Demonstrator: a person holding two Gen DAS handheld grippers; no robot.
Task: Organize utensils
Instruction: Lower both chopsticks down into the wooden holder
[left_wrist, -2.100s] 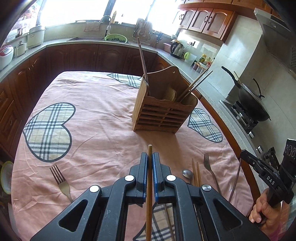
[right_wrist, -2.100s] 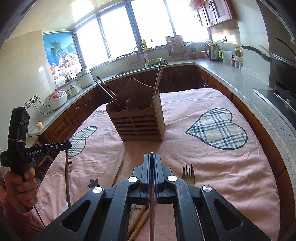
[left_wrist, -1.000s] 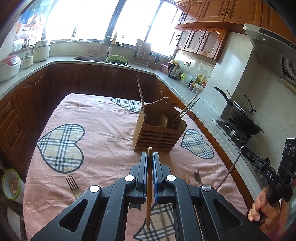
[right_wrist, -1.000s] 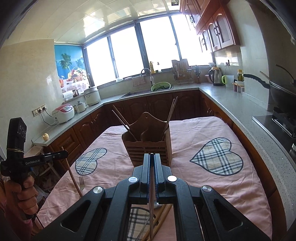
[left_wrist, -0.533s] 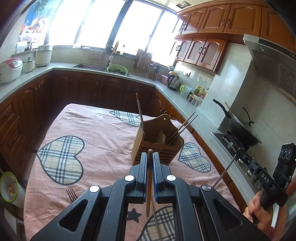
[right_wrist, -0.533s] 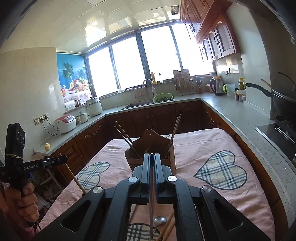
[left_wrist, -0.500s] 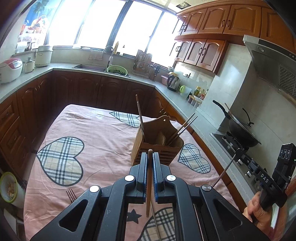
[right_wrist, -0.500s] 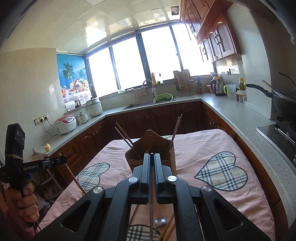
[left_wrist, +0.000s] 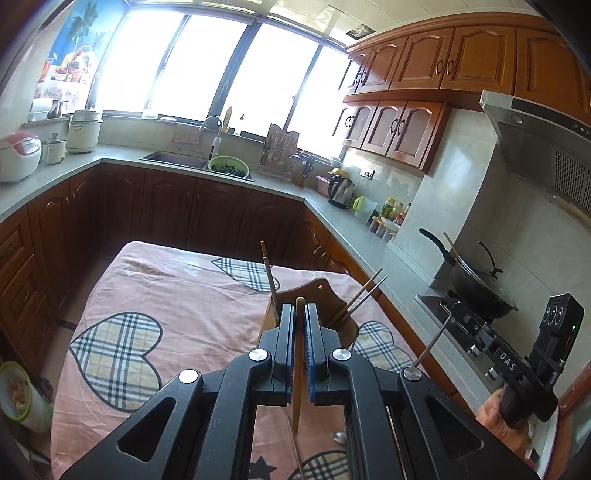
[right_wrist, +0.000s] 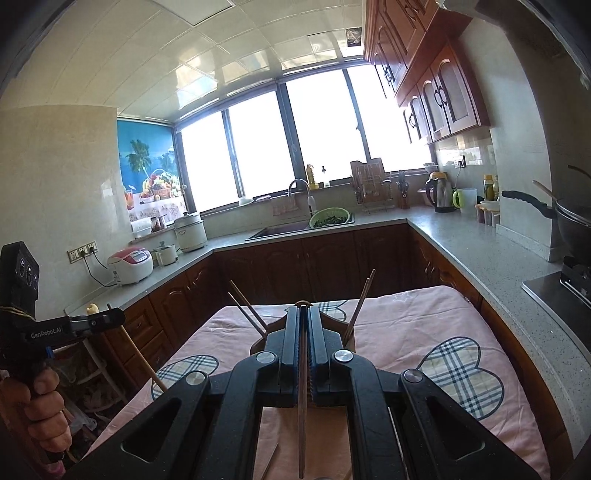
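Both grippers have risen since the earlier frames. The left gripper (left_wrist: 300, 325) pinches a light wooden chopstick (left_wrist: 297, 369) between pressed fingers; the right gripper (right_wrist: 303, 328) likewise clamps a darker chopstick (right_wrist: 302, 398). The wooden utensil holder (left_wrist: 325, 295) stands just ahead on the tablecloth (left_wrist: 177, 295).

"DAS" on right tool (left_wrist: 452, 317) arm, seemingly "GenRobot.AI" on left tool (right_wrist: 114, 318) arm

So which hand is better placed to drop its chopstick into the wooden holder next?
About even, slightly the right. Both the right gripper and the left gripper are shut on a chopstick and face the wooden holder, but the right one looks more squarely centred on it.
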